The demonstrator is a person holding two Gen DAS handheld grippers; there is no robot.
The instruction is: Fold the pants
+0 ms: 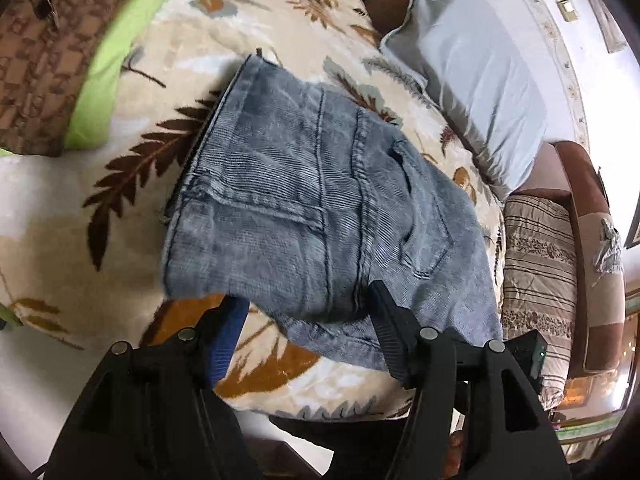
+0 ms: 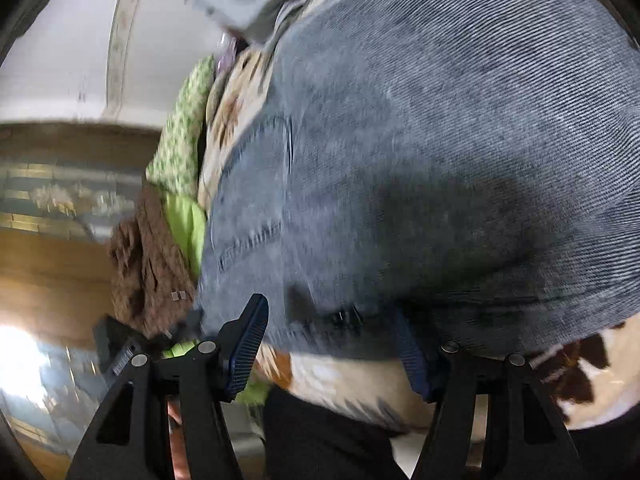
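A pair of faded blue-grey jeans lies folded into a compact stack on a cream blanket with brown leaf prints, back pocket up. My left gripper is open at the stack's near edge, one finger beside the denim and one over it. In the right wrist view the jeans fill most of the frame, blurred. My right gripper is open, its fingers straddling the near edge of the denim without pinching it.
A pale grey pillow lies beyond the jeans at the right. A striped brown cushion sits at the bed's right side. A green sheet and brown patterned cloth lie at the left. Dark trousers of the person stand near.
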